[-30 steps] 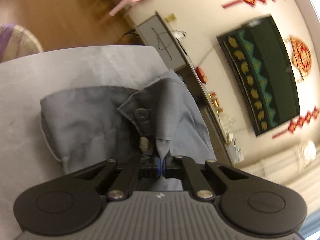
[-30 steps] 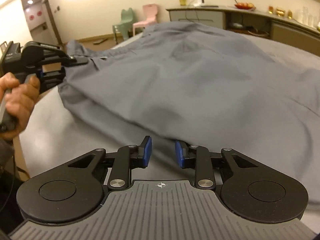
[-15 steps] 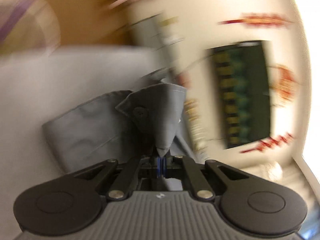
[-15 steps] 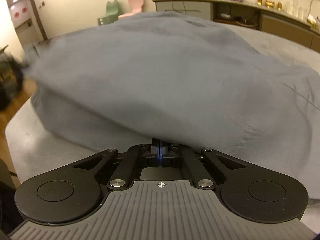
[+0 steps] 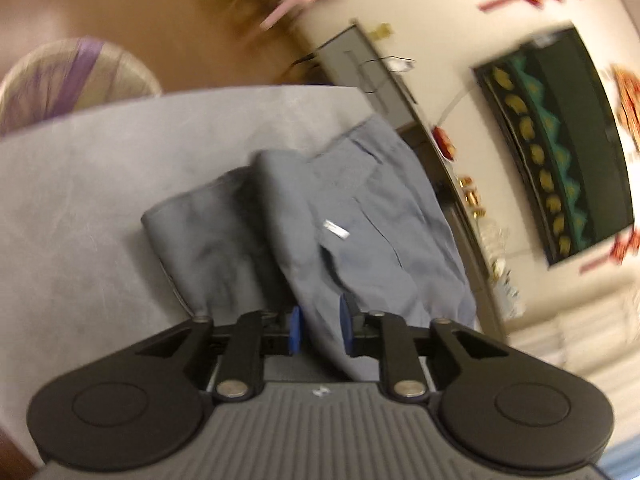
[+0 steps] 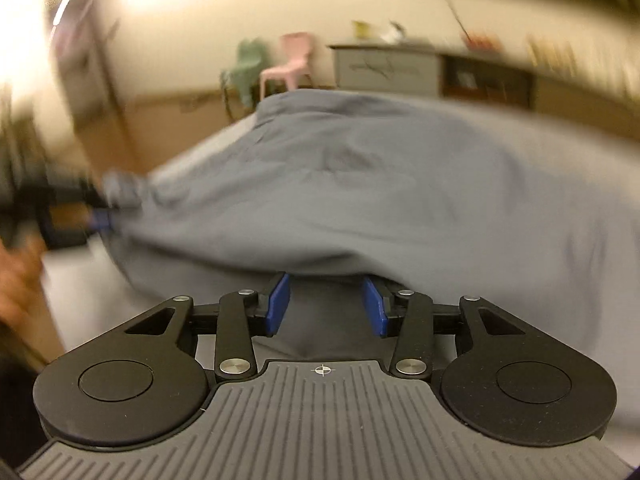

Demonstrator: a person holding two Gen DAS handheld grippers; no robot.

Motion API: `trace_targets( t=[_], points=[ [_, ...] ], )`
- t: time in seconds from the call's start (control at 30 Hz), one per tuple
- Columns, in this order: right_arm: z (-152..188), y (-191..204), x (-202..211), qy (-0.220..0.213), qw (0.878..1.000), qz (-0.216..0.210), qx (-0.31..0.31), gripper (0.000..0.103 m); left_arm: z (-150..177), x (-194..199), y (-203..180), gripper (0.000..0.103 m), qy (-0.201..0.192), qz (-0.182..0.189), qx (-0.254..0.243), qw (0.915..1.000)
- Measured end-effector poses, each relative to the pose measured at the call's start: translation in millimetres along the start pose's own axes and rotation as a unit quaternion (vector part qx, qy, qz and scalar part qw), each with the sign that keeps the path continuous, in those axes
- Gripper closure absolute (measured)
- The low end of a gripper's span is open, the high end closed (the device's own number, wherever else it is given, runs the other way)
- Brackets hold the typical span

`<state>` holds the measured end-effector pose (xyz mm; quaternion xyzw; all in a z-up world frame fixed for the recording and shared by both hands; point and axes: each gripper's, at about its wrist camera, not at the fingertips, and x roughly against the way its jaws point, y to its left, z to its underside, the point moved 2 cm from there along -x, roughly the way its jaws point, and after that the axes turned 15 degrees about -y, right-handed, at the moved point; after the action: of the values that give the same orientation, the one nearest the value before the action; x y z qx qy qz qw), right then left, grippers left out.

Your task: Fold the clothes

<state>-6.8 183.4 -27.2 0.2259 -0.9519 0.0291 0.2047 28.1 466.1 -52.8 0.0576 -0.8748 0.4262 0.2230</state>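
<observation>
On the surface [image 5: 72,200]: your grey garment [image 5: 360,216] lies half folded.
Left hand-held gripper [image 5: 319,328]: jaws opening, cloth between, not pinched.
Right hand-held gripper [image 6: 325,306]: jaws opening, cloth edge just above them.

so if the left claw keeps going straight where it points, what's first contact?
Most likely the grey garment. The left claw, jaws opening, already has a fold of it lying between the pads; straight ahead is more of that cloth on the table. Depth is unclear.

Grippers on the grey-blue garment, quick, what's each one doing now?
Left gripper: jaws opening, grey-blue cloth garment between the pads, not pinched.
Right gripper: jaws opening, cloth between them, unpinched.
</observation>
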Motion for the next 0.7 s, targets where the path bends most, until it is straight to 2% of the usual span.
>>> trace_targets(
  t=[0.13, 0.23, 0.33, 0.4, 0.5, 0.57, 0.63, 0.7],
  points=[
    [0, 47, -4, 0.000, 0.992, -0.020, 0.122, 0.065, 6, 2, -15, 0.077, 0.011, -0.004, -0.043, 0.9990],
    [1, 77, -1, -0.011, 0.983, -0.050, 0.174, 0.065, 6, -1, -9, 0.077, 0.016, -0.015, -0.020, 0.9996],
    [-7, 94, -18, -0.022, 0.975, -0.056, 0.216, 0.064, 3, -4, 4, 0.077, 0.013, -0.015, 0.009, 0.9998],
    [-14, 103, -33, -0.025, 0.970, -0.058, 0.236, 0.064, -2, 0, 11, 0.078, -0.008, -0.026, 0.024, 0.9993],
    [-22, 110, -48, -0.007, 0.966, -0.082, 0.247, 0.059, -15, 13, 25, 0.077, -0.059, -0.044, 0.064, 0.9952],
    [-19, 116, -57, 0.012, 0.958, -0.097, 0.269, 0.067, -25, 17, 29, 0.074, -0.079, -0.047, 0.073, 0.9931],
    [-10, 119, -69, 0.039, 0.953, -0.105, 0.283, 0.095, -34, 12, 27, 0.069, -0.076, -0.047, 0.063, 0.9940],
    [-9, 115, -75, 0.050, 0.955, -0.115, 0.269, 0.102, -37, -3, 19, 0.059, -0.052, -0.047, 0.039, 0.9968]
  ],
)
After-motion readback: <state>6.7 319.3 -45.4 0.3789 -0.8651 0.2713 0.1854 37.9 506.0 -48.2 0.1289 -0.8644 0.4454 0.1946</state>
